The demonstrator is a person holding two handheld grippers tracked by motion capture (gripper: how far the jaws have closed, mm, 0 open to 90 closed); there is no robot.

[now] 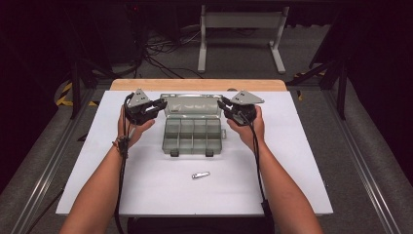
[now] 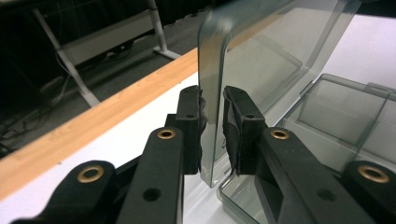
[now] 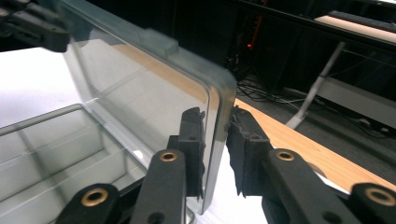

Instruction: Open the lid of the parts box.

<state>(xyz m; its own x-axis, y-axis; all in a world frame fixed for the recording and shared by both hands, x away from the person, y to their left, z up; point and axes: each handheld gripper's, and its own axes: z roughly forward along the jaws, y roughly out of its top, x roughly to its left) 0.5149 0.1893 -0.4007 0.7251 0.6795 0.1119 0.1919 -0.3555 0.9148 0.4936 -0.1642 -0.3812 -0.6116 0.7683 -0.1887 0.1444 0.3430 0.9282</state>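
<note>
A clear plastic compartment box [image 1: 192,136] sits at the middle of the white table, its lid [image 1: 191,106] raised upright at the back. My left gripper [image 1: 160,105] clamps the lid's left edge and my right gripper [image 1: 221,105] clamps its right edge. In the left gripper view the lid [image 2: 261,56] stands between the jaws of the gripper [image 2: 212,100], above the empty compartments [image 2: 336,116]. In the right gripper view the gripper [image 3: 217,116] pinches the lid's rounded corner [image 3: 219,93], with the tray [image 3: 46,144] below left.
A small metal piece [image 1: 200,174] lies on the white tabletop [image 1: 146,185] in front of the box. A wooden strip [image 1: 195,84] runs along the table's far edge. A metal stand [image 1: 241,29] is on the floor beyond.
</note>
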